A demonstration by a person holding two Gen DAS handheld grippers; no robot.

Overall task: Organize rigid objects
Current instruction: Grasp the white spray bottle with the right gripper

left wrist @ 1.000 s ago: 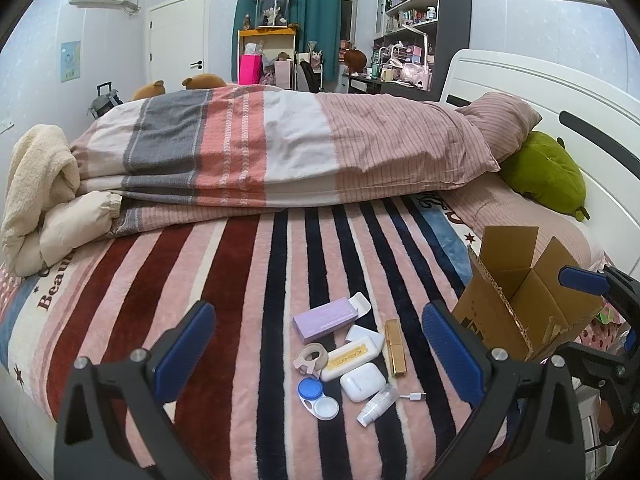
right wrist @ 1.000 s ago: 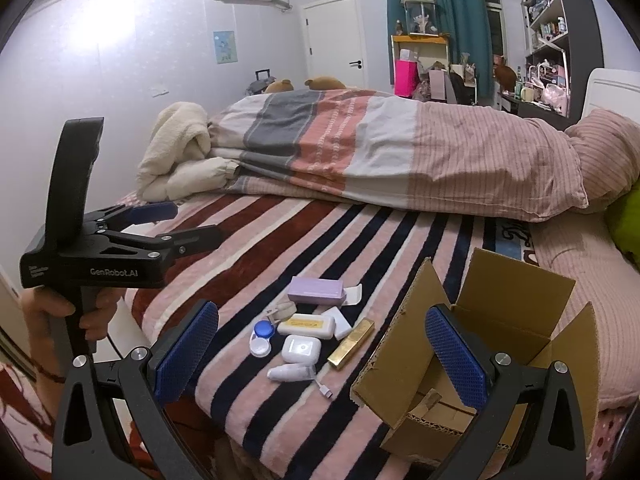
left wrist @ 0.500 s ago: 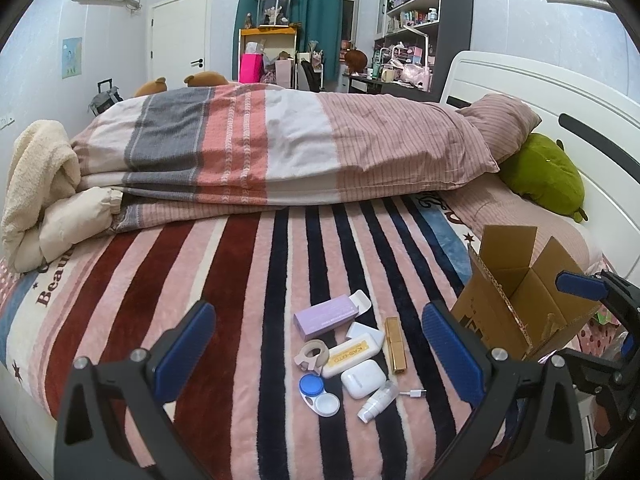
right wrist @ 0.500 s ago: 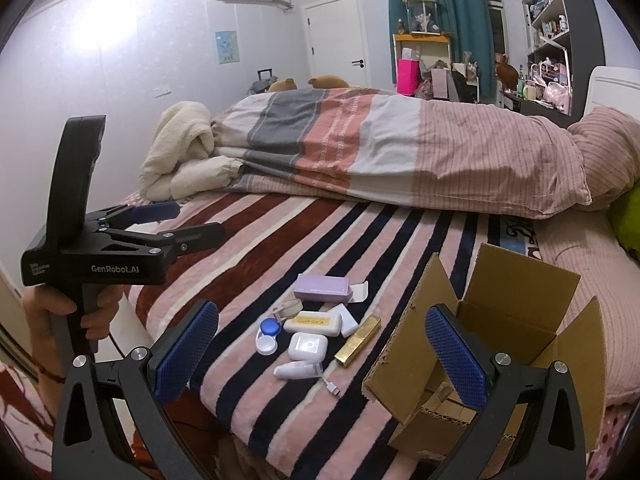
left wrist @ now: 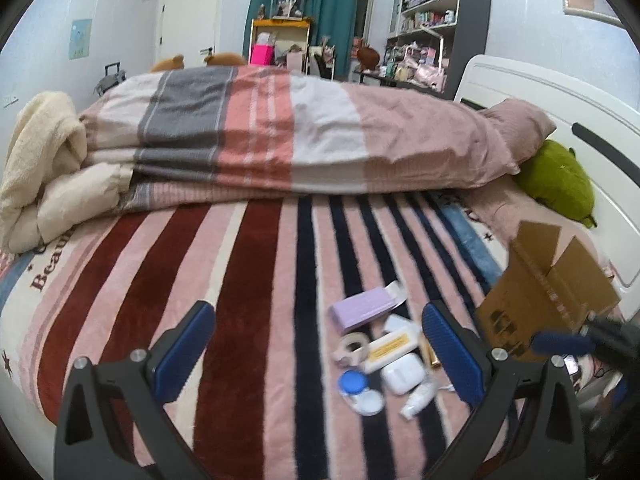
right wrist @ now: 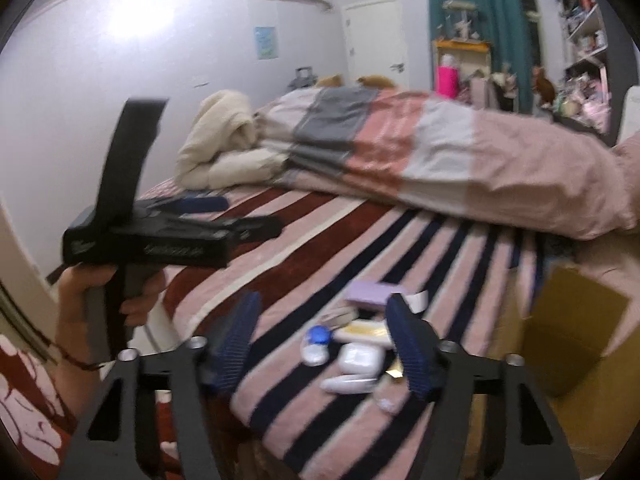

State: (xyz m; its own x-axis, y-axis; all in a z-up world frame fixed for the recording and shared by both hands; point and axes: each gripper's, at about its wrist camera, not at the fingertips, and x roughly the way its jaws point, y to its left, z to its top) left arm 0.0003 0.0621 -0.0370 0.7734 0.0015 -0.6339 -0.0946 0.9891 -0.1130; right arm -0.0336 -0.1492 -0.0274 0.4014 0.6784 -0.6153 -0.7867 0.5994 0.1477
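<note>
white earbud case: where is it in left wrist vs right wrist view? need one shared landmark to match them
Left wrist: the white rounded plastic earbud case lies low and right of centre, left of that gripper's right finger.
Right wrist: the case lies low and centre, between the closing fingers but not touched.
Shared landmark: the lilac rectangular box lies beyond it in both.

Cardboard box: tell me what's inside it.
The cardboard box stands open, flaps up. The right wrist view shows only bare brown inner walls; its bottom is hidden by the near wall, so contents can't be confirmed.
</note>
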